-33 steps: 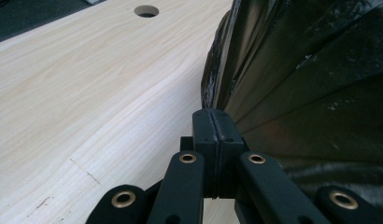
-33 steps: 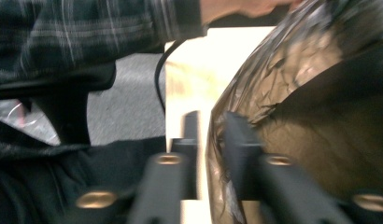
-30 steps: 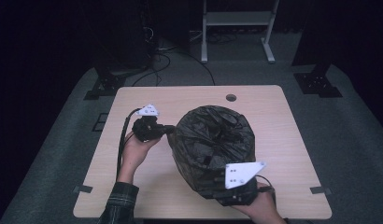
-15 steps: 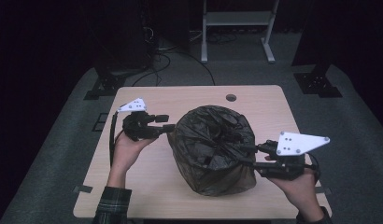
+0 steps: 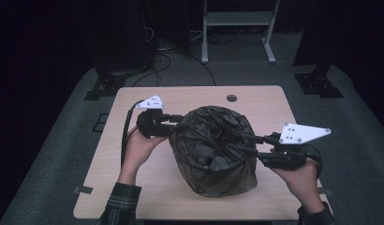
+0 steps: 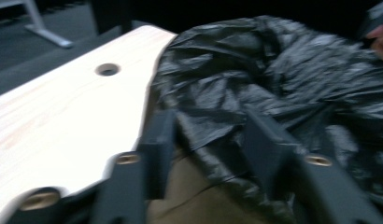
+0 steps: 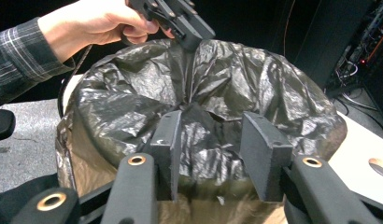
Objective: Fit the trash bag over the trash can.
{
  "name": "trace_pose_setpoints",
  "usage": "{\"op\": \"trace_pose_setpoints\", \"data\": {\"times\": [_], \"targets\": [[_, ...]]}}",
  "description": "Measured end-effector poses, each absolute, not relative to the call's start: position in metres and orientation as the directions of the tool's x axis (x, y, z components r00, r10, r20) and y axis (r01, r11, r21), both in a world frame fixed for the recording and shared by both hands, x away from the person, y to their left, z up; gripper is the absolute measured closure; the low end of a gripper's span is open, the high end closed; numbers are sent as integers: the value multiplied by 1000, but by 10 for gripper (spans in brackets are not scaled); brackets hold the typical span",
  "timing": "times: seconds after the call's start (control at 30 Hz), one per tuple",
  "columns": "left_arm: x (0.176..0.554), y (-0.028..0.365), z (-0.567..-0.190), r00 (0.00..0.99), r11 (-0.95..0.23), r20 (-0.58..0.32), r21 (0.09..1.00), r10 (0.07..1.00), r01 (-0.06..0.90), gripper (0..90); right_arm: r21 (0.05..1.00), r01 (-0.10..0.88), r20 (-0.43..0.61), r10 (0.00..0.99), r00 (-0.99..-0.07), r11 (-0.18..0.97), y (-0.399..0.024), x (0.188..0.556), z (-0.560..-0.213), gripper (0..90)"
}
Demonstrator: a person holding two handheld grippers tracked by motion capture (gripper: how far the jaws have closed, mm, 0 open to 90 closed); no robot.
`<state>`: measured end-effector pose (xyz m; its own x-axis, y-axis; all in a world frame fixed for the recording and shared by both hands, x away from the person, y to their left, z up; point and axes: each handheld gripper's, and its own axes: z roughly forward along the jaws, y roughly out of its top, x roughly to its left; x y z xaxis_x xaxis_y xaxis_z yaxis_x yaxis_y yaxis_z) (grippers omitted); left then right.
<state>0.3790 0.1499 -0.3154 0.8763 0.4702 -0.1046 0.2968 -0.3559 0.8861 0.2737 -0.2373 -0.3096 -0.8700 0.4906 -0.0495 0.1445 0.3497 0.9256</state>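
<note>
A round bin lined with a crinkled black plastic bag (image 5: 213, 150) stands in the middle of the wooden table (image 5: 134, 187). My left gripper (image 5: 178, 123) reaches the bag's left rim. In the left gripper view (image 6: 208, 121) its jaws have just been closing and stand apart, with a loose stretch of bag (image 6: 273, 84) between them. My right gripper (image 5: 251, 144) is at the right rim. Its jaws have just been opening, and the right gripper view (image 7: 210, 119) shows bag folds (image 7: 133, 93) between the parted pads. The left gripper (image 7: 194, 35) touches the far rim there.
A round cable hole (image 5: 232, 98) sits near the table's far edge. Dark carpet surrounds the table, with black stand feet (image 5: 106, 86) and cables at the far left and a metal frame (image 5: 237, 18) behind. A cable trails from the left gripper towards the table's near left.
The right gripper swung from the bag's near side round to its right rim and rose a little. The left gripper lifted slightly at the left rim and its jaws parted.
</note>
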Motion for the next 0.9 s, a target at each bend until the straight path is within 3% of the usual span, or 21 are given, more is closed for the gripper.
{"op": "trace_pose_setpoints", "data": {"times": [0.17, 0.63, 0.77, 0.9], "targets": [[373, 159, -310, 877, -348, -72, 900, 474, 262, 894, 924, 164, -38, 510, -859, 346, -243, 275, -311, 529], [372, 167, -312, 872, -333, -79, 904, 484, 267, 898, 895, 261, 46, 508, -860, 361, -256, 274, -333, 408], [372, 166, -312, 872, -333, -80, 904, 483, 268, 899, 892, 265, 58, 488, -871, 366, -257, 275, -343, 563], [371, 166, -310, 872, -338, -71, 904, 485, 262, 899, 888, 235, 28, 465, -885, 394, -253, 274, -346, 868]]}}
